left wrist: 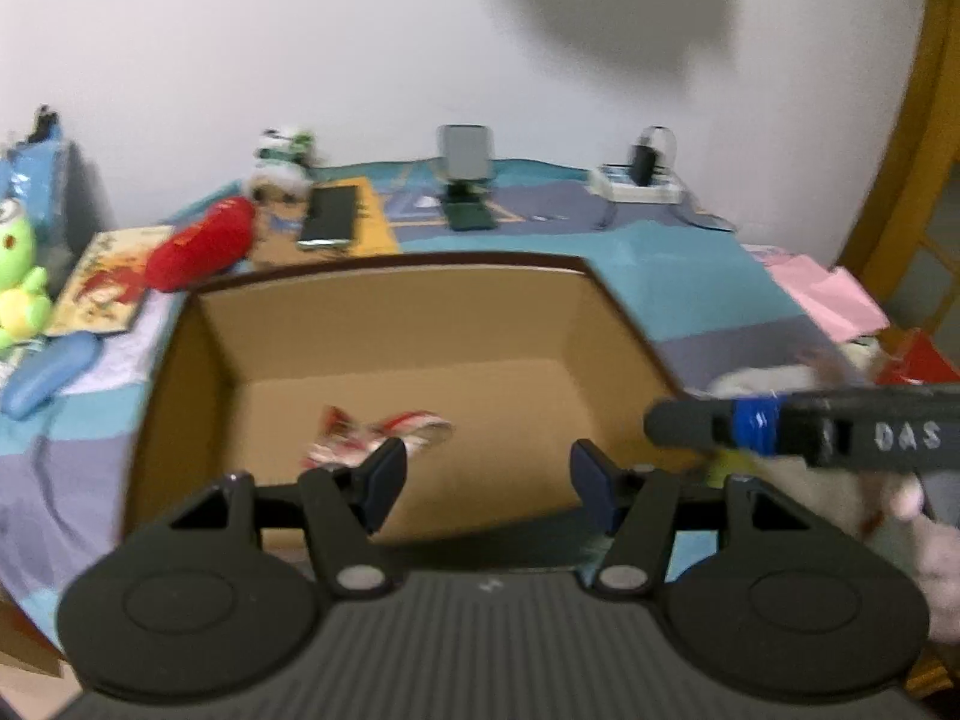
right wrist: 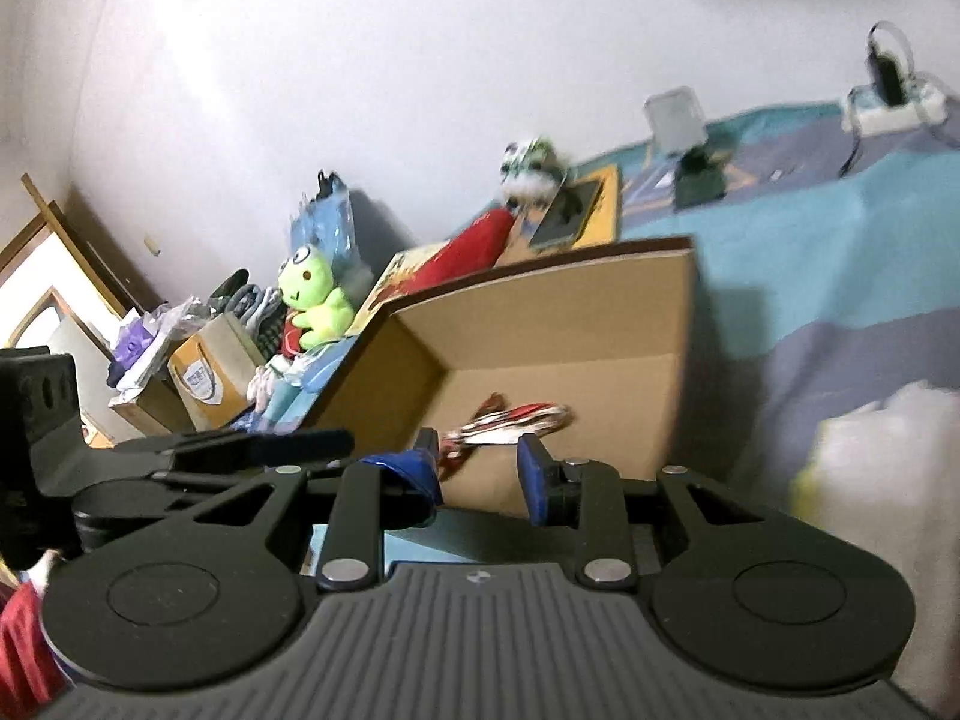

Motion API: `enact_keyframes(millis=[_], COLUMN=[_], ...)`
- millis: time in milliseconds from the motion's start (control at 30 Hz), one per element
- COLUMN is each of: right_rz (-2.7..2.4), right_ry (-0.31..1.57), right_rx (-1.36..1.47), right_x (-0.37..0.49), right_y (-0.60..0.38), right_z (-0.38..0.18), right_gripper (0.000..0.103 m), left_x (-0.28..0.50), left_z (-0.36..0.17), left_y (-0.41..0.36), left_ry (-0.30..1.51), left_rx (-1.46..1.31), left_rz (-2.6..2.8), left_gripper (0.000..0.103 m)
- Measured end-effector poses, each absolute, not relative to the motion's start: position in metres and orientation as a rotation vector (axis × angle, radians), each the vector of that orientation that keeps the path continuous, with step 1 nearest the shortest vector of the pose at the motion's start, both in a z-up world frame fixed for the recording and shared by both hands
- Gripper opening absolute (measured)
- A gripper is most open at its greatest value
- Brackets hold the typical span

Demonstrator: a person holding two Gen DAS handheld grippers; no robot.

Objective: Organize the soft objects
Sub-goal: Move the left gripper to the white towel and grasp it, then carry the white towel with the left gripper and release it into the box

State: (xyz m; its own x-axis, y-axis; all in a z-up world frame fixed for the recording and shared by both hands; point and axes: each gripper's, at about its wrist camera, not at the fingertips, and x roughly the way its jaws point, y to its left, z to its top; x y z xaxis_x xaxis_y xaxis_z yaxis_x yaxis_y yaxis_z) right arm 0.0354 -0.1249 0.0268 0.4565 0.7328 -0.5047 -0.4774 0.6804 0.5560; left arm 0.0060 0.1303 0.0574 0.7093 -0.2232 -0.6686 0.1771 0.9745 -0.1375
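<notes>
An open cardboard box stands on the bed, with a red and white soft item on its floor; the box and the item also show in the right wrist view. My left gripper is open and empty at the box's near wall. My right gripper is open and empty, to the right of the box; its finger reaches in from the right in the left wrist view. A white and yellow plush lies blurred to the right of the box.
A green frog plush, a red cushion, a blue soft item and a small white-green plush lie left of and behind the box. A phone, a stand, a power strip and pink paper lie on the bed.
</notes>
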Motion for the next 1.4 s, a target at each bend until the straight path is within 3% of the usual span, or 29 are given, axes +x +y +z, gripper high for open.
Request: enact_keyframes(millis=[267, 667, 767, 833, 867, 900, 1167, 1400], right_rz=[0.672, 0.562, 0.565, 0.553, 0.550, 0.550, 0.576, 0.658], right_ry=[0.799, 0.905, 0.940, 0.942, 0.951, 0.960, 1.005, 0.901], right_rx=[0.278, 0.469, 0.517, 0.527, 0.544, 0.569, 0.672, 0.695], right_x=[0.022, 0.044, 0.051, 0.056, 0.059, 0.062, 0.067, 0.055], right_y=[-0.203, -0.270, -0.274, -0.277, -0.277, -0.278, -0.281, -0.268], right_z=[0.013, -0.024, -0.034, -0.039, -0.042, -0.043, -0.043, -0.002], right_gripper=[0.012, 0.012, 0.013, 0.013, 0.013, 0.013, 0.011, 0.011], left_x=[-0.006, 0.034, 0.050, 0.057, 0.059, 0.061, 0.053, 0.032], left_z=[0.030, -0.006, -0.016, -0.019, -0.021, -0.022, -0.015, 0.030], left_y=[0.034, -0.058, -0.066, -0.073, -0.076, -0.080, -0.077, -0.052], left_ry=[0.790, 0.805, 0.838, 0.850, 0.861, 0.869, 0.843, 0.717], left_rx=[-0.121, -0.082, -0.089, -0.088, -0.092, -0.093, -0.088, -0.112], left_rz=[-0.420, -0.579, -0.580, -0.586, -0.602, -0.612, -0.617, -0.629], left_gripper=[0.061, 0.065, 0.057, 0.043, 0.026, 0.020, 0.010, 0.009])
